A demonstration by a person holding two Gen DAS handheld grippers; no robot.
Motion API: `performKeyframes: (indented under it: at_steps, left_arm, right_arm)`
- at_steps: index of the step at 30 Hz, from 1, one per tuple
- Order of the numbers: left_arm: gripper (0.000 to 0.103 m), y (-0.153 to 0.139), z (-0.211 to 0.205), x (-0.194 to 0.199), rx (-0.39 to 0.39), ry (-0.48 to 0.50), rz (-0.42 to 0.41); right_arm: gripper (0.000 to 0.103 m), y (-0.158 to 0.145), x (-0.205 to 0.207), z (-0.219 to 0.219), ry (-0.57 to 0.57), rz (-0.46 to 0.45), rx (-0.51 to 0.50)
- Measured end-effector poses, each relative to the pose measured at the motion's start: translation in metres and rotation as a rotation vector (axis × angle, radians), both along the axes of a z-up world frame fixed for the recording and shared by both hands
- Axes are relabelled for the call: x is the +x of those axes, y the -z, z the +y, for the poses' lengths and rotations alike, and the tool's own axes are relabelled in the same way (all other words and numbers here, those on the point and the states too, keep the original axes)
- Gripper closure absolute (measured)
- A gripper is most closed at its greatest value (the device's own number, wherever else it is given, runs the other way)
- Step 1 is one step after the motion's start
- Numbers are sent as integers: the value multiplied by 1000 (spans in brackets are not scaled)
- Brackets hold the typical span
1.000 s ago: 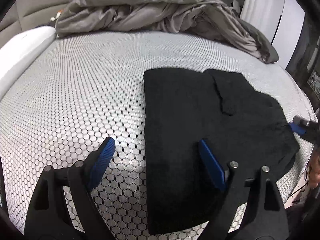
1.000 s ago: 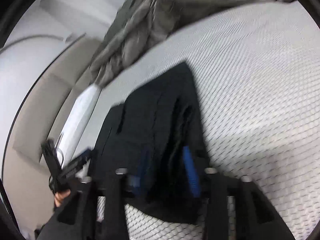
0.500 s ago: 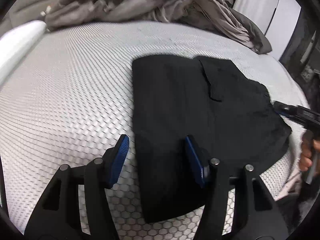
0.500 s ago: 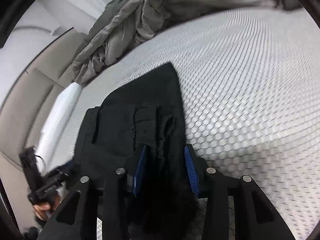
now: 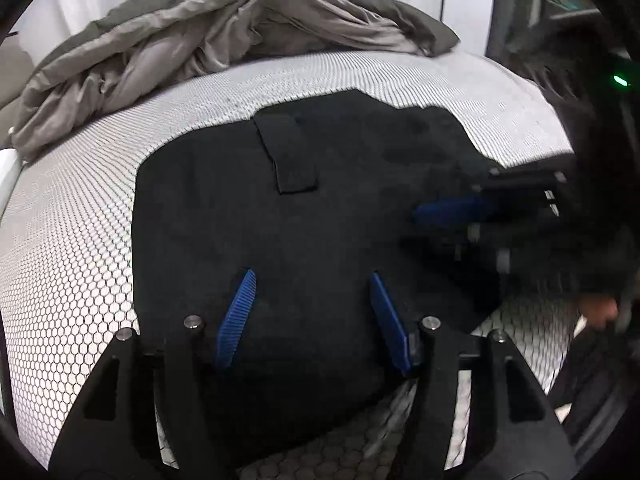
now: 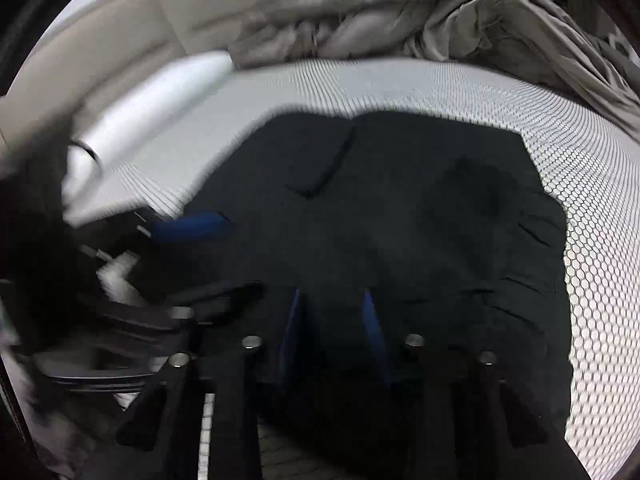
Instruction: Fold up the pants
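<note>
The black pants (image 5: 304, 216) lie folded into a compact block on the honeycomb-patterned mattress (image 5: 80, 208), near its front edge. A crumpled grey duvet (image 5: 208, 28) is heaped well behind, likely pushed back to give a flat working surface.

Left gripper (image 5: 310, 312): jaws partly spread over the near part of the fabric. The blue pads (image 5: 236, 316) stand apart with cloth below and between them, not pinching it. This placement suggests readiness to grasp the near edge for the next fold.

Right gripper (image 6: 332, 328): its jaws have just been closing. The narrow gap sits over the dark cloth; blur prevents confirming that the pads actually pinch it.

Each tool shows at the edge of the other's view, so both work on the same garment.

No brand, label or writing can be read.
</note>
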State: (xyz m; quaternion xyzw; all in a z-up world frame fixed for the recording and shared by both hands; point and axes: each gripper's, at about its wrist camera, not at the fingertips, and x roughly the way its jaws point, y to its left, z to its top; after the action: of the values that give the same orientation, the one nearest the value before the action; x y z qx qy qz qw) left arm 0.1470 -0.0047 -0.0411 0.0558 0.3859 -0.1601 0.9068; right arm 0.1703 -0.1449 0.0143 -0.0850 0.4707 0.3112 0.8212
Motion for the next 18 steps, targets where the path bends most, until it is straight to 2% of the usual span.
performKeyframes:
  at_steps: [1, 2, 4, 5, 7, 9, 11, 13, 16, 18]
  left_arm:
    - [45, 0, 6, -1, -8, 5, 10]
    - [45, 0, 13, -3, -10, 7, 20]
    - [45, -2, 21, -9, -19, 14, 37]
    - [45, -3, 26, -12, -27, 18, 41]
    - [45, -7, 34, -19, -29, 22, 38]
    - [45, -10, 39, -21, -27, 16, 36]
    - [45, -19, 43, -20, -33, -14, 25]
    - [45, -30, 53, -17, -80, -65, -8]
    - [44, -40, 60, -1, -166, -117, -16]
    - [44, -39, 59, 13, -167, -142, -9]
  right_arm:
    - [88, 0, 2, -6, 3, 5, 6]
    - [88, -2, 3, -16, 23, -4, -10]
    - [93, -8, 1, -38, 80, -81, -78]
    - [94, -12, 0, -56, 87, -89, -60]
    - [93, -19, -1, -81, 146, -84, -29]
    - [83, -20, 3, -93, 201, -99, -52]
    - [83, -24, 6, -100, 222, -84, -6]
    - [83, -35, 4, -95, 219, -120, 36]
    - [83, -50, 0, -70, 202, -207, 40]
    - [82, -52, 4, -54, 165, -202, 66]
